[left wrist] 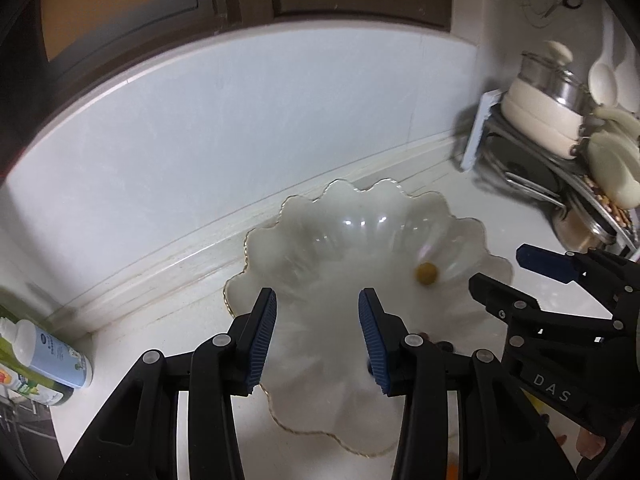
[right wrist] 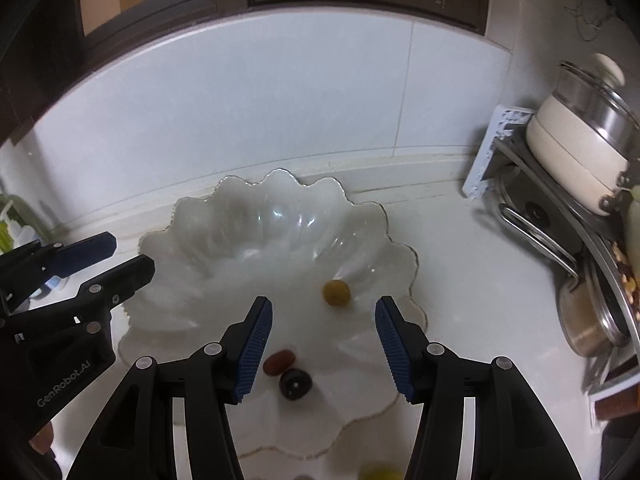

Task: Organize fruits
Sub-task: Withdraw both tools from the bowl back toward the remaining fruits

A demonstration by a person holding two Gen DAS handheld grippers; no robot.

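**Fruits lie in the scalloped glass bowl, both grippers parted above it**

Fruits sit inside the scalloped glass bowl, which rests on the white counter close to the tiled back wall. Well to the left of the bowl, in the left wrist view, a white bottle lies on its side by the wall. The left gripper hangs over the bowl's left half, its blue-padded fingers moderately apart with nothing between them. Inside the bowl, toward its near side, a reddish-brown oval fruit lies touching a dark round fruit just nearer the camera. To their right and farther in, a yellow-green round fruit rests alone on the bowl's floor. The right gripper hovers over the bowl's right half, its fingers spread wider than the left's, gripping nothing; the fruits lie below the gap. Just off the bowl's near rim, a blurred yellowish thing shows at the frame's bottom edge. Well to the right of the bowl, a cream pot with a glass lid stands on a metal rack.
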